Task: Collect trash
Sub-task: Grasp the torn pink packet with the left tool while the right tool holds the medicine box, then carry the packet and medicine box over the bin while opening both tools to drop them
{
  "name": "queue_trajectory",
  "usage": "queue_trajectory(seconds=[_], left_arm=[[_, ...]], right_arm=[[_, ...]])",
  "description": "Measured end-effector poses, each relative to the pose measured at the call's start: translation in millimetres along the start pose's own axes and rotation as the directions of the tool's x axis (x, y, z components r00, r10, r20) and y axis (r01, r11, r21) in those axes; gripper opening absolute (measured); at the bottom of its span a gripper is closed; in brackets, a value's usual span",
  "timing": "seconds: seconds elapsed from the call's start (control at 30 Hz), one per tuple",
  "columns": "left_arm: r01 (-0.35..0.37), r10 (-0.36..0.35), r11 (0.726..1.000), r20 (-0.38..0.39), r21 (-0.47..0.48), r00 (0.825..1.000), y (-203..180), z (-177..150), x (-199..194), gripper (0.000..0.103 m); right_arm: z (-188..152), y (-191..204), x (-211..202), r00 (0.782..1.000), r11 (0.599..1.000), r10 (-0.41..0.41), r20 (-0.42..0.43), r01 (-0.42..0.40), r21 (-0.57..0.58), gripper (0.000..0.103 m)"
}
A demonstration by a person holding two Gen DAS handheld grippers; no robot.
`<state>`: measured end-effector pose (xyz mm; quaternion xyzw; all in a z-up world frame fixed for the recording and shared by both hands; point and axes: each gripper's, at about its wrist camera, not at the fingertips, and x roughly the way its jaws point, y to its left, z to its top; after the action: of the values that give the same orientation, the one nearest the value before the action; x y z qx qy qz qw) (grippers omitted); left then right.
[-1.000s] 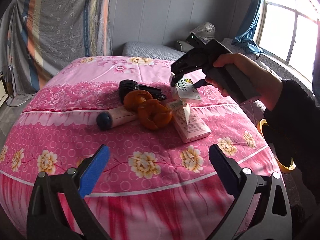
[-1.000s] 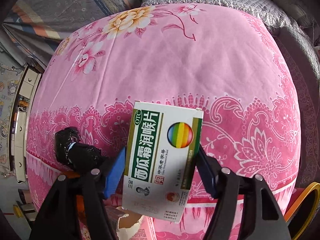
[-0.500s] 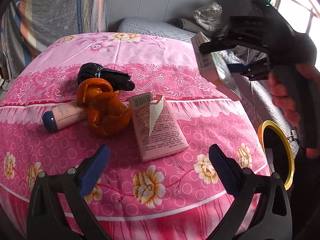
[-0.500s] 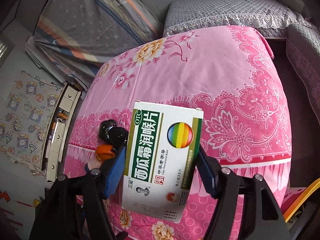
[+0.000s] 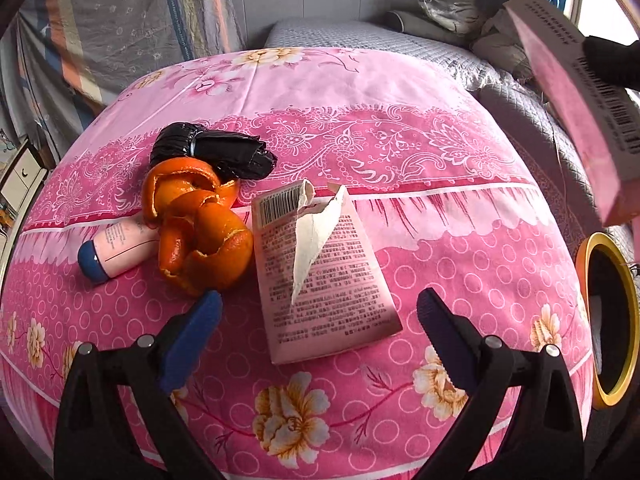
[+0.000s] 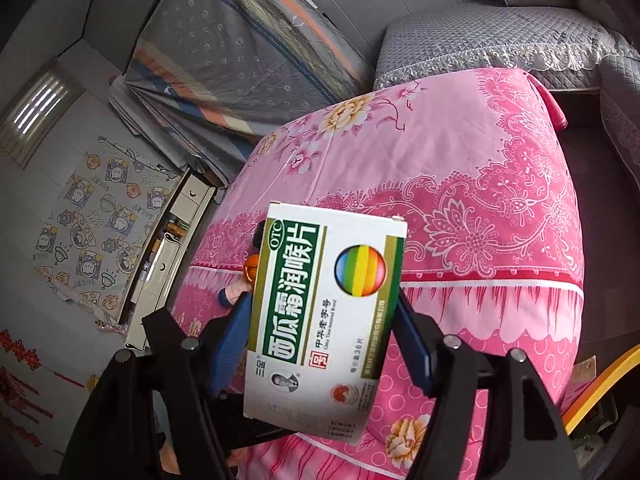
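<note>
**Medicine box lifted off the bed, torn pink carton still lying there**

The right gripper (image 6: pixel 322 330) clamps a white medicine box (image 6: pixel 324 320) by its two long sides, blue pads pressed against the cardboard, and holds it in the air above the near right part of the pink floral bedspread (image 6: pixel 480 168). The box is flat and rectangular, with green bands, a rainbow-coloured ball and a small portrait near its lower end. It shows "OTC" in an oval, large green Chinese characters running along its length, and a smaller count ending in "36". From the left wrist view the same box appears at the upper right, tilted, its side carrying a barcode.

The left gripper (image 5: pixel 318 320) hovers with its fingers spread wide and nothing between them, just above the near end of a torn pink carton (image 5: pixel 320 272). That carton lies flat on the bedspread, its flap ripped open and curled up, a barcode at its far end and dense small print too fine to read. Orange peel (image 5: pixel 200 232) sits touching its left side, with a pink tube with a blue cap (image 5: pixel 112 248) partly under the peel and a crumpled black bag (image 5: pixel 216 152) behind.

The bedspread's near edge falls away below the grippers. A yellow-rimmed bin (image 5: pixel 612 320) stands beside the bed's right edge. The far half of the bed is bare.
</note>
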<state>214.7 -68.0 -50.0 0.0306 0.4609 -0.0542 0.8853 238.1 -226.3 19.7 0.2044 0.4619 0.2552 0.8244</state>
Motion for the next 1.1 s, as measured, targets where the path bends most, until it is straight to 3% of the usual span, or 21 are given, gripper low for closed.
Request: queue_trajectory(seconds=[0.13,0.37,0.5,0.7,0.93,1.1], left_arm=[[0.009,-0.009,1.0,-0.048,-0.005,0.999,1.5,3.5,14.4,0.071],[0.029,-0.03,0.999,-0.061,-0.016,0.998,5.3,4.9,20.6,0.062],[0.068,-0.07,0.997,-0.048,-0.035,0.996,12.5,0.8,4.9,0.061],[0.12,-0.118,0.992,0.067,-0.026,0.991,35.3,-16.9,-55.5,0.061],[0.075,-0.063,0.995,0.19,-0.058,0.98,78.0,-37.2,-106.9,0.061],[0.055,-0.047,0.998,0.273,-0.02,0.961,79.4,-37.9,-131.8,0.061]], right_arm=[[-5.0,-2.1,-7.9,1.0,1.0,0.017,0.012,-0.017,0.005,0.065],[-11.0,-0.5,-16.6,0.999,1.0,0.028,0.023,-0.028,0.01,0.065],[-15.2,5.4,-18.0,0.999,0.999,0.041,0.012,-0.041,0.003,0.065],[-28.0,23.0,-10.7,0.998,0.998,0.055,-0.033,-0.056,-0.035,0.065],[-47.3,37.2,-4.6,0.995,0.997,0.073,-0.063,-0.076,-0.035,0.065],[-60.2,38.3,-14.3,0.996,0.997,0.081,-0.038,-0.081,-0.006,0.065]])
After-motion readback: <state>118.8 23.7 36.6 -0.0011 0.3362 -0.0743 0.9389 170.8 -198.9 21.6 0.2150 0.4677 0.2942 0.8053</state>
